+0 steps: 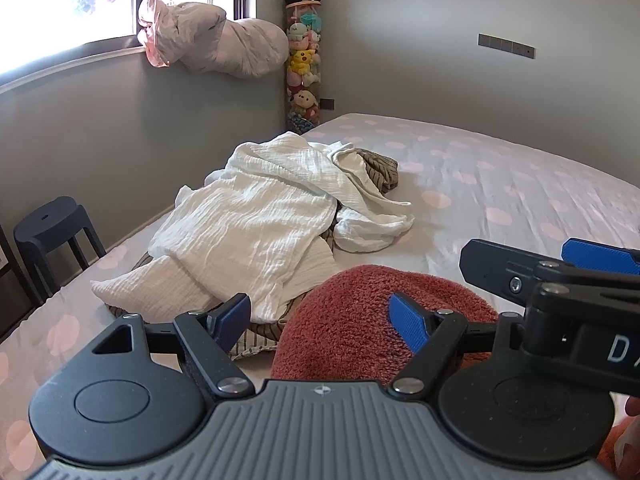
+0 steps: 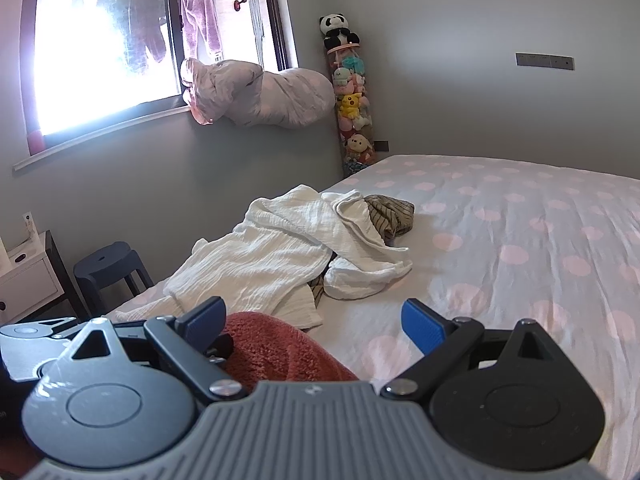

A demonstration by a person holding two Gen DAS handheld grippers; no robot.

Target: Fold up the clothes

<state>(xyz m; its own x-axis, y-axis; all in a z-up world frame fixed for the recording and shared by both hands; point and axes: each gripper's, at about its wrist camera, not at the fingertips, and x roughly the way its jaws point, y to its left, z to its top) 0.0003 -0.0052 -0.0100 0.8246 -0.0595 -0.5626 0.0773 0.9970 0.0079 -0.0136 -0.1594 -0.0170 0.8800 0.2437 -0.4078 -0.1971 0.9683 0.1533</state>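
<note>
Left claw: my left gripper point(image 1: 324, 320) hangs with its blue pads spread wide, nothing between them, low over the bed's near edge.
Right claw: my right gripper point(image 2: 316, 320) is likewise wide apart and empty; from the left wrist view I see it point(image 1: 600, 258) just beside and ahead of the left one.
Red garment: a fuzzy red garment point(image 1: 360, 324) lies bunched on the near edge of the bed, right under the left claw's span; in the right wrist view it point(image 2: 276, 350) sits by the left pad, off centre.
White cloths: I see crumpled white cloths point(image 1: 256, 224) heaped beyond the red piece, toward the bed's left edge, touching or overlapping it at their near end.
Striped garment: an olive striped garment point(image 2: 390, 212) peeks out behind and under the white heap.
Bed: dotted grey sheet point(image 2: 520, 240), bare on its right half.
Around: a dark stool point(image 1: 52, 232) stands off the bed's left side; a tube of plush toys point(image 2: 354, 108) stands in the room corner; a bundled duvet point(image 1: 224, 40) rests on the window sill.
</note>
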